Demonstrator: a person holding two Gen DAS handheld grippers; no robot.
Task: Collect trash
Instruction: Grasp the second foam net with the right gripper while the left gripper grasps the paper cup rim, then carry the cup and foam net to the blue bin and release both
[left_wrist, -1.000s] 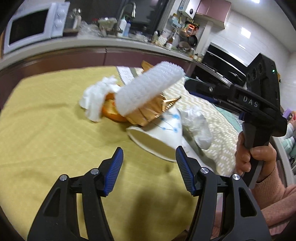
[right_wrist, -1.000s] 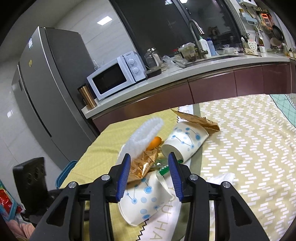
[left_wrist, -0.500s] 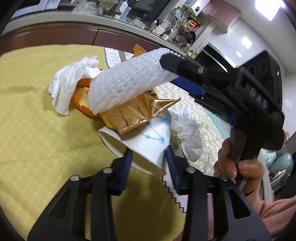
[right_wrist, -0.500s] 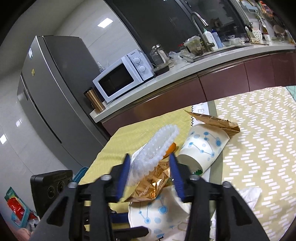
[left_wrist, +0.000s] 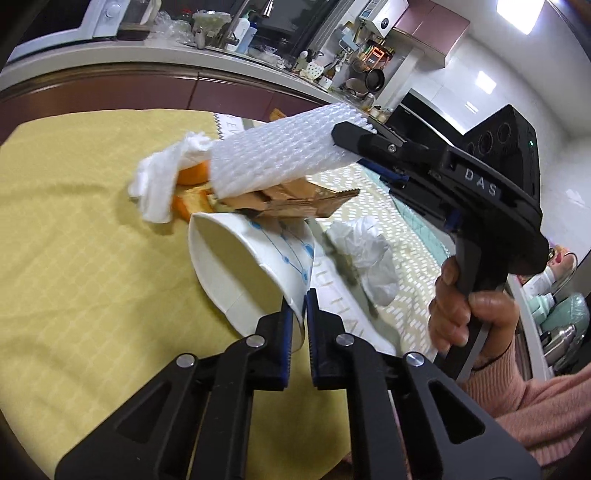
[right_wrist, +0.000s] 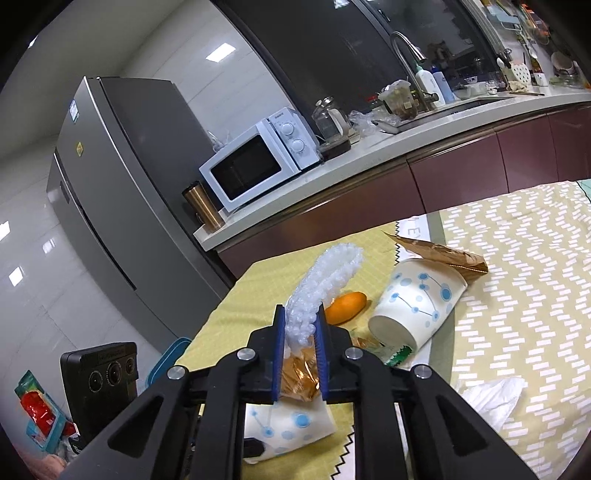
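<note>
The left gripper points forward and down, its 2 jaws having just closed until they nearly meet, pinching a cup rim. The right gripper also tilts down; its jaws have just been closing and now clamp white foam netting. A hand in a pink sleeve grasps the right gripper's handle.

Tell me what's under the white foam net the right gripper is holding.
Under the foam net lies a gold wrapper on a paper cup. Orange peel shows beside it; anything deeper is covered.
</note>
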